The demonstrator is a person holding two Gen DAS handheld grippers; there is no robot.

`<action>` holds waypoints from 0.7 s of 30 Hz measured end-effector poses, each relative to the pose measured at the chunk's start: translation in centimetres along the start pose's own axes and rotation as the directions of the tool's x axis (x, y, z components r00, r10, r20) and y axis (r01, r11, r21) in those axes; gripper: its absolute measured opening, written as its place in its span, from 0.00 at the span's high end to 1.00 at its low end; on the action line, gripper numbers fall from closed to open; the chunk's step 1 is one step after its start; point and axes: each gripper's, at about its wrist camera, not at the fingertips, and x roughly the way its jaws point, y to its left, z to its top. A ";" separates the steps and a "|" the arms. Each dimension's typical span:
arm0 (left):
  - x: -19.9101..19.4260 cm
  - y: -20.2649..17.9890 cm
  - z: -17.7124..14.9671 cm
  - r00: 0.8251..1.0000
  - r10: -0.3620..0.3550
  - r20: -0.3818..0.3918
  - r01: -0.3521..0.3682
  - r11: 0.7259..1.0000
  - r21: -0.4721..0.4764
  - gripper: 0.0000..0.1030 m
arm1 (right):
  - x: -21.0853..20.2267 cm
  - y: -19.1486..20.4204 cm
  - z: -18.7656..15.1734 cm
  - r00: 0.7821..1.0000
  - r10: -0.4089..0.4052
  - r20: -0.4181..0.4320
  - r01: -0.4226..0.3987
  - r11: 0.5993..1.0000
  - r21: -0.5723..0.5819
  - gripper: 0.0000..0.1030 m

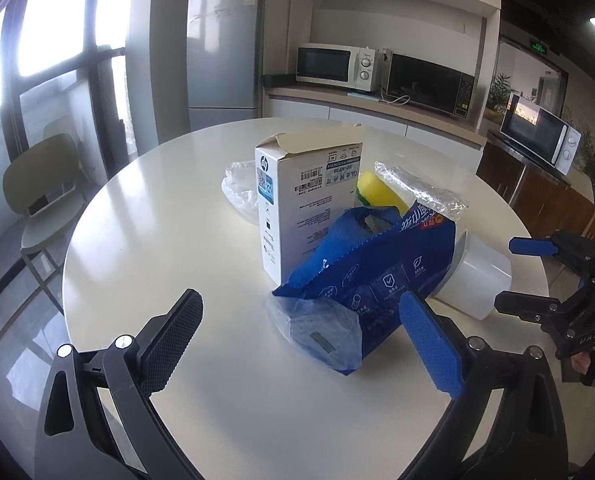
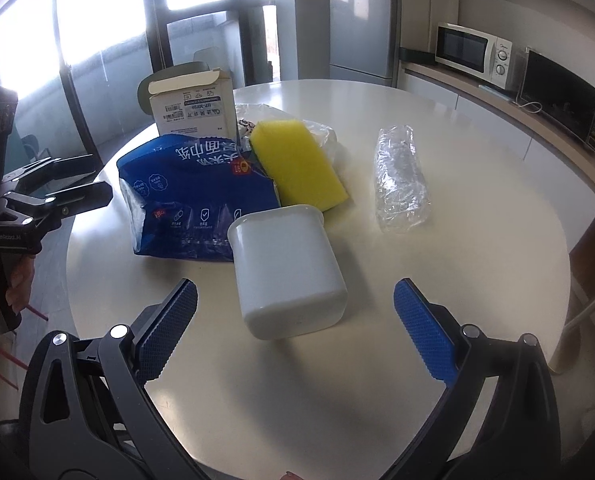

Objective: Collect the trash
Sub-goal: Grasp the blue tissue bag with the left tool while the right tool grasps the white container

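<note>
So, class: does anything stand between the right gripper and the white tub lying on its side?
Nothing visible does. The right gripper is open and the white tub lies straight ahead of it on bare table; the blue bag sits behind the tub.

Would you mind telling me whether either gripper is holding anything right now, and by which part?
Nothing is held: the left gripper and right gripper both hover open above the table.
</note>
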 end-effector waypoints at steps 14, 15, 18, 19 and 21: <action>3.0 0.2 0.0 0.992 -0.090 -0.091 0.086 0.995 -0.053 0.65 | 1.5 0.1 0.3 0.998 0.028 -0.059 -0.028 1.000 0.007 0.42; 2.7 0.3 -0.2 0.992 -0.092 -0.087 0.087 0.994 -0.064 0.71 | 1.4 0.1 0.2 0.998 0.025 -0.056 -0.025 1.000 0.008 0.43; 1.7 0.4 -0.6 0.993 -0.090 -0.075 0.083 0.992 -0.093 0.84 | 1.0 0.3 -0.1 0.999 0.020 -0.047 -0.020 1.000 0.014 0.44; 1.2 0.4 -0.8 0.994 -0.084 -0.068 0.077 0.992 -0.099 0.86 | 0.9 0.2 -0.2 0.999 0.023 -0.042 -0.022 1.000 0.022 0.44; 0.5 0.3 -0.8 0.996 -0.075 -0.052 0.070 0.993 -0.100 0.94 | 0.7 0.4 -0.5 0.999 0.030 -0.036 -0.029 0.999 0.033 0.44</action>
